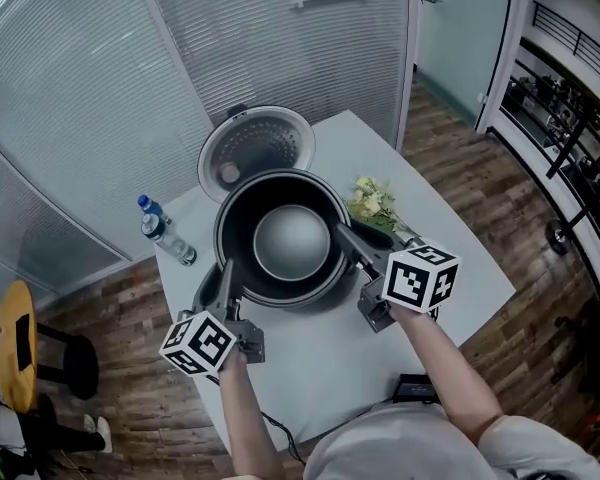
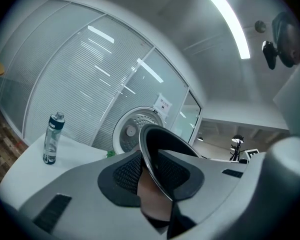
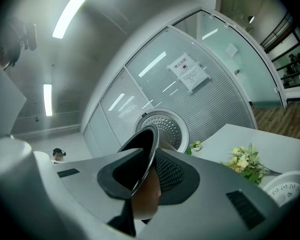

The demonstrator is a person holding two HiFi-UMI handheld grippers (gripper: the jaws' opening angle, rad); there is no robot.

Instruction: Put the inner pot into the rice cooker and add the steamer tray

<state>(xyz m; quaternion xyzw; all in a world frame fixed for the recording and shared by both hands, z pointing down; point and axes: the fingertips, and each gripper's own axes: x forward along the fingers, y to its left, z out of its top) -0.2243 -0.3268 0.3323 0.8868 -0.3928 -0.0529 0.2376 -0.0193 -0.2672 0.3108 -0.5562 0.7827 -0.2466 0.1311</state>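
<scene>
The dark inner pot (image 1: 280, 238) with a shiny bottom hangs between my two grippers, just in front of the rice cooker's open round lid (image 1: 257, 148). The pot covers most of the cooker's body in the head view. My left gripper (image 1: 225, 270) is shut on the pot's left rim (image 2: 157, 156), which stands between the black pads (image 2: 125, 176). My right gripper (image 1: 344, 236) is shut on the right rim (image 3: 147, 149). The open lid (image 2: 132, 129) shows behind the pot in both gripper views. A white perforated piece (image 3: 291, 183), perhaps the steamer tray, lies at the far right.
A water bottle (image 1: 165, 233) stands on the white table (image 1: 460, 268) to the left of the cooker. A bunch of flowers (image 1: 372, 203) lies to its right. A black device (image 1: 412, 388) sits at the table's near edge. Glass walls with blinds stand behind.
</scene>
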